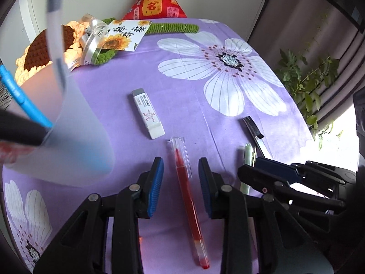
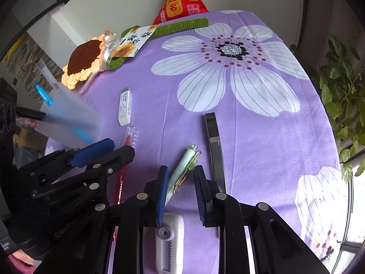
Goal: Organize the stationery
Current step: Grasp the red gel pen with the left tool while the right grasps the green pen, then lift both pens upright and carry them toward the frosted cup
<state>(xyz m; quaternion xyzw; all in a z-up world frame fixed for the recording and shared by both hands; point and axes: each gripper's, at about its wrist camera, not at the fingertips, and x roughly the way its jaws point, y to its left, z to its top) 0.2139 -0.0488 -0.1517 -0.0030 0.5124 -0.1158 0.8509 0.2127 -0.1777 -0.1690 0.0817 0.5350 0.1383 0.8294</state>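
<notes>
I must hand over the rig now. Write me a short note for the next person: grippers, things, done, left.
Left gripper: open, straddling the red pen, not gripping.
Right gripper: open, around the green pen, not gripping.
Loose on the cloth: eraser, dark flat bar, correction tape.
Done: the cup already holds a blue pen and others.
Left: both pens and the loose items.

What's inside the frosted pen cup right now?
The frosted pen cup holds a blue pen, a clear pen with a grey cap and a black one. Their lower ends blur behind the frosted wall.
</notes>
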